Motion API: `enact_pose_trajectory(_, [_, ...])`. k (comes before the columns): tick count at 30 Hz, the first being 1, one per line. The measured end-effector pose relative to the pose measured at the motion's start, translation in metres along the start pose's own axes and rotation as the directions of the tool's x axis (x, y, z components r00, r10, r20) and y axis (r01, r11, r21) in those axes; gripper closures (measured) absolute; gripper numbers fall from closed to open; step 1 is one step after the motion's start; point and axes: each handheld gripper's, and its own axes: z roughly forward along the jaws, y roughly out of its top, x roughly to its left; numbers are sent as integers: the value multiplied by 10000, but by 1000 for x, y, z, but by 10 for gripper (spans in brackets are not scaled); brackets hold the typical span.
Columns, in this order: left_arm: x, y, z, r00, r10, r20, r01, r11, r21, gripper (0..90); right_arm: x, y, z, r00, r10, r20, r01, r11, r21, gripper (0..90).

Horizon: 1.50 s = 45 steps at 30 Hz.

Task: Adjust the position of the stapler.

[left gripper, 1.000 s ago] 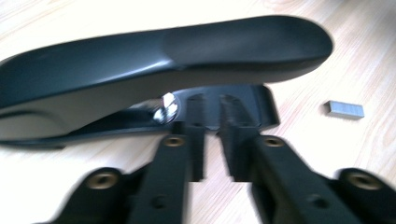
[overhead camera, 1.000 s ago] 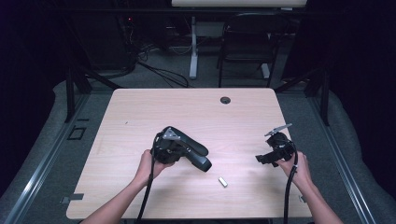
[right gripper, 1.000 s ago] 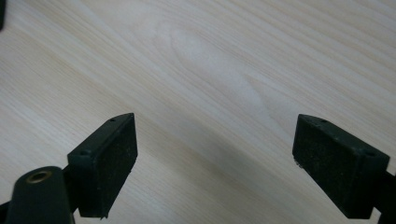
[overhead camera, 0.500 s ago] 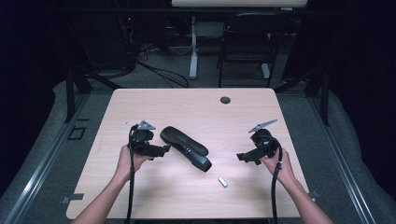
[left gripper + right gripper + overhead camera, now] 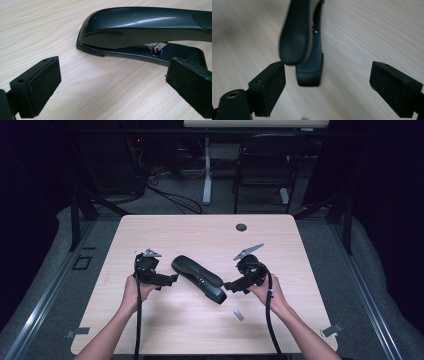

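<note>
A black stapler (image 5: 198,278) lies slantwise on the middle of the wooden table (image 5: 210,232). My left gripper (image 5: 171,279) is just to its left, open, jaws pointing at its rear end. In the left gripper view the stapler (image 5: 147,27) lies side-on beyond the spread pads (image 5: 42,85), which hold nothing. My right gripper (image 5: 229,285) is at the stapler's front tip, open. In the right gripper view the stapler's nose (image 5: 302,37) points toward me, near the left pad (image 5: 270,86), with nothing gripped.
A small strip of staples (image 5: 238,314) lies on the table near the front, below the right gripper. A round cable hole (image 5: 241,227) sits near the far edge. A chair and desk legs stand beyond the table.
The left gripper has let go of the stapler and drawn off to the left. The right gripper has moved left and in, up to the stapler's front tip.
</note>
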Motion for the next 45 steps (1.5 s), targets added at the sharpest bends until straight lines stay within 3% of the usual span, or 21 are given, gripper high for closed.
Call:
enact_pose_trajectory(9, [-1, -2, 5, 9998, 172, 84, -173, 9998, 90, 2, 26, 27, 33, 9973, -740, -5, 740, 9972, 110, 248])
enact_pose_trajectory(18, [5, -3, 8, 9998, -47, 213, 43, 9998, 211, 3, 35, 27, 50, 9909, -1314, 303, 1316, 9913, -63, 537])
enact_pose_trajectory(21, [5, -3, 8, 9998, 21, 213, -26, 9998, 214, 3, 35, 27, 50, 9879, -1503, 369, 1506, 9886, -56, 539])
enact_pose_trajectory(29, [4, -3, 8, 9995, 50, 326, -55, 9998, 170, 3, 27, 24, 48, 9821, -1880, -120, 1879, 9821, -127, 549])
enact_pose_trajectory(36, [3, -3, 7, 9989, 172, 435, -175, 9998, 61, 2, 19, 22, 47, 9627, -2588, -785, 2601, 9656, 65, 552])
enact_pose_trajectory(42, [2, -3, 7, 9977, 321, 596, -323, 9995, 24, 3, 15, 22, 44, 9541, -2764, -1151, 2781, 9605, -11, 554])
enact_pose_trajectory(45, [1, -3, 8, 9966, 418, 712, -420, 9991, 10, 3, 14, 21, 41, 9443, -3028, -1291, 3063, 9519, 75, 554])
